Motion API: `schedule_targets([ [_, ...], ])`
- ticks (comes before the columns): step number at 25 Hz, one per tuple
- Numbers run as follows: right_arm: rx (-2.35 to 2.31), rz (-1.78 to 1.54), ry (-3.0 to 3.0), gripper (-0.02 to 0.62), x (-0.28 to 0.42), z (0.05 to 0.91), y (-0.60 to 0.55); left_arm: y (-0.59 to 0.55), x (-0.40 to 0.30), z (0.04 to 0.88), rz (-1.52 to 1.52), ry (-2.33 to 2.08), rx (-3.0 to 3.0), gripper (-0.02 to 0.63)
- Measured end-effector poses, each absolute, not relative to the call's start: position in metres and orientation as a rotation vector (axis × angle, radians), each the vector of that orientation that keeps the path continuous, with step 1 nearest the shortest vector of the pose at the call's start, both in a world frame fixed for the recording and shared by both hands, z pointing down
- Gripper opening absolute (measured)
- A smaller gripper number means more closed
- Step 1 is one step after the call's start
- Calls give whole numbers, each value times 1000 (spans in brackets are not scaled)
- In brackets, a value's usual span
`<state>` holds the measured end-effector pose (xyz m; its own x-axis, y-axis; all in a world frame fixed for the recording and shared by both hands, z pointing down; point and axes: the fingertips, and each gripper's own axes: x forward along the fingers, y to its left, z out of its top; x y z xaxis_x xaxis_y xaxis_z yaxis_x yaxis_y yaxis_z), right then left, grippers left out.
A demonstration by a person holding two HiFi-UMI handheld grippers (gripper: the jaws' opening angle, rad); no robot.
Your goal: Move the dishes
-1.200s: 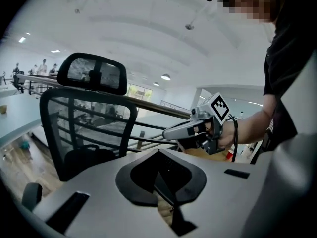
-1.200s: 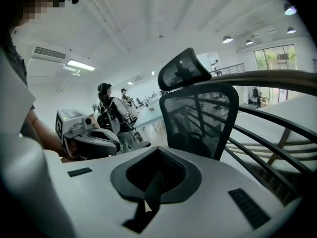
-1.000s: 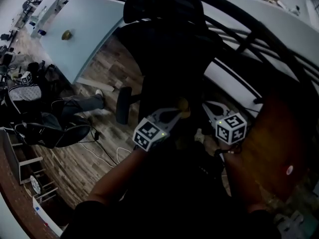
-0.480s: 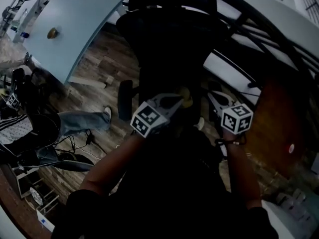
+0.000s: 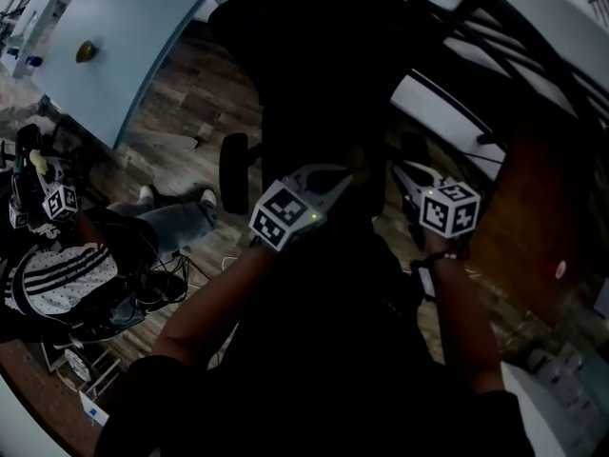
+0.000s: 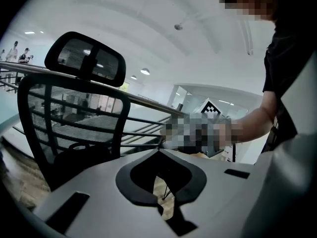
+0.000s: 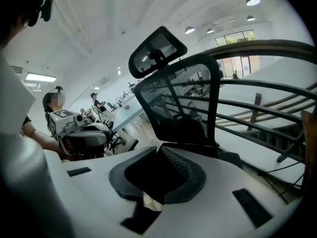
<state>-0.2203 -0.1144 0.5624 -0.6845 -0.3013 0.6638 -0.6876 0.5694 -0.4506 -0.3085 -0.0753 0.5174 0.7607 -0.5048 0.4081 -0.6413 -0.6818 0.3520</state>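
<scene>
Left gripper (image 6: 159,151): jaws together, empty
Right gripper (image 7: 158,147): barely cracked, just been opening, empty
Dishes: none in any view
Risk: office chair (image 7: 183,103) dead centre, jaws could bump it

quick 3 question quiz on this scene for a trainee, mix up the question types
1. What piece of furniture stands ahead of the left gripper?
2. True or false: the left gripper holds a dish.
3. In the head view, where does the pale blue table lie? a) upper left b) lower right c) dead centre

Key
1. A black mesh office chair with a headrest.
2. False. Its jaws are together with nothing between them, and no dish is in view.
3. a
</scene>
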Motion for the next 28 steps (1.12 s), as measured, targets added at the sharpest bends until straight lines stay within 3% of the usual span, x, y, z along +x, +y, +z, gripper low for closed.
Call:
schedule_targets([
  [14, 669, 1135, -2106, 114, -221, 667, -80, -67, -293, 566, 456, -888, 2413, -11],
  [28, 708, 1273, -1958, 124, -234, 757, -92, -78, -299, 615, 515, -892, 2327, -11],
])
